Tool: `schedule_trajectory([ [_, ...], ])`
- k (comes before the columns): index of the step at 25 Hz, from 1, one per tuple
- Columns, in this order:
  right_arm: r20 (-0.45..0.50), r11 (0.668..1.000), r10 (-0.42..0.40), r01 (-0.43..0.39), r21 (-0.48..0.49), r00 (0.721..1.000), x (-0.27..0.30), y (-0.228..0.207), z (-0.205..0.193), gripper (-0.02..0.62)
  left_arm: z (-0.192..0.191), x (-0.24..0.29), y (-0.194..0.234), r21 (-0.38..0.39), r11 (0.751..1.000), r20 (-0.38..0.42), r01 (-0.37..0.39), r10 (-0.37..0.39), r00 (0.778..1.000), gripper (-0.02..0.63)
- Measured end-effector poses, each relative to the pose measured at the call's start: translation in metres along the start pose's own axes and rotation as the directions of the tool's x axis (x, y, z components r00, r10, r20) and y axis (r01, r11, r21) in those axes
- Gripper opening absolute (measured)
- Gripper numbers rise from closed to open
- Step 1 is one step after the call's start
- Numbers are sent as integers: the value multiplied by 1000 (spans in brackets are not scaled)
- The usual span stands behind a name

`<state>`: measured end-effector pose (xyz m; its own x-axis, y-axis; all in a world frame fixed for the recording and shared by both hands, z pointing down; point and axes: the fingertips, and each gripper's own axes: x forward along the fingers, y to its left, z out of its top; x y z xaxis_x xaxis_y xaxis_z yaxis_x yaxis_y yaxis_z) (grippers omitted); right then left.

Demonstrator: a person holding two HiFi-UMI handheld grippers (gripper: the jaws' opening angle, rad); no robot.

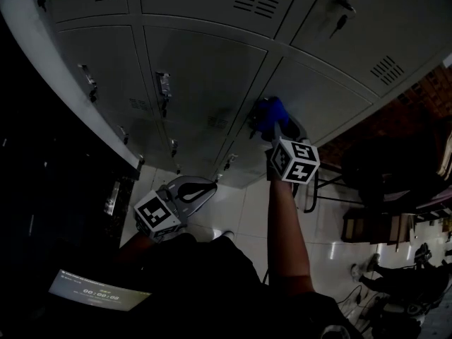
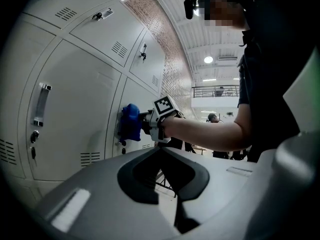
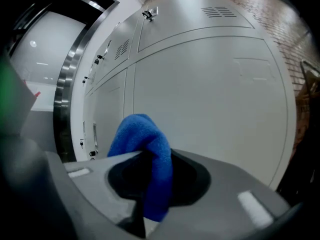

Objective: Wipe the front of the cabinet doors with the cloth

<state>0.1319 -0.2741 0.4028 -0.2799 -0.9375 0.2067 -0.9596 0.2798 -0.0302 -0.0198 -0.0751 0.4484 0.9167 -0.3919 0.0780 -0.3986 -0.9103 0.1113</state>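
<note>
Right gripper [image 3: 150, 184]: jaws clamped on a fold of the blue cloth [image 3: 142, 139], most of it bunched above them. In the left gripper view the cloth looks pressed to a grey cabinet door [image 3: 210, 94], close to the door's edge seam.

Left gripper [image 1: 205, 189]: jaws together, empty, held low and well apart from the doors.

Risks (judgement):
- Only a fold is held, so drag on the paint could pull the cloth free.
- The bunch could catch on a latch handle [image 1: 164, 85], a hanging key [image 1: 339, 23] or the vent slots.
- Bare jaw edges could scrape the door.

Surroundings: a metal chair frame [image 1: 311, 189] stands near the right arm; tiled floor [image 1: 240, 210] below.
</note>
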Motion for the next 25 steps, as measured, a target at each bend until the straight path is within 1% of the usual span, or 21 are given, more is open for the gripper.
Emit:
schedule_trajectory([
  [6, 4, 998, -60, 60, 6, 998, -20, -41, -2, 72, 1, 20, -8, 2, 999, 0, 33, -33, 999, 3],
  [11, 0, 990, -139, 139, 17, 990, -43, -89, -8, 72, -3, 37, -17, -1, 998, -2, 59, -59, 998, 3],
  [19, -4, 959, -280, 280, 31, 960, -83, -174, -19, 72, 5, 64, -38, -9, 995, -1, 102, -102, 995, 3],
  [22, -7, 948, -316, 316, 40, 949, -92, -193, -25, 72, 3, 69, -42, -6, 994, -3, 106, -106, 994, 3],
  [25, -8, 941, -335, 335, 50, 942, -97, -202, -27, 72, 4, 69, -43, -12, 995, -6, 101, -101, 995, 3],
])
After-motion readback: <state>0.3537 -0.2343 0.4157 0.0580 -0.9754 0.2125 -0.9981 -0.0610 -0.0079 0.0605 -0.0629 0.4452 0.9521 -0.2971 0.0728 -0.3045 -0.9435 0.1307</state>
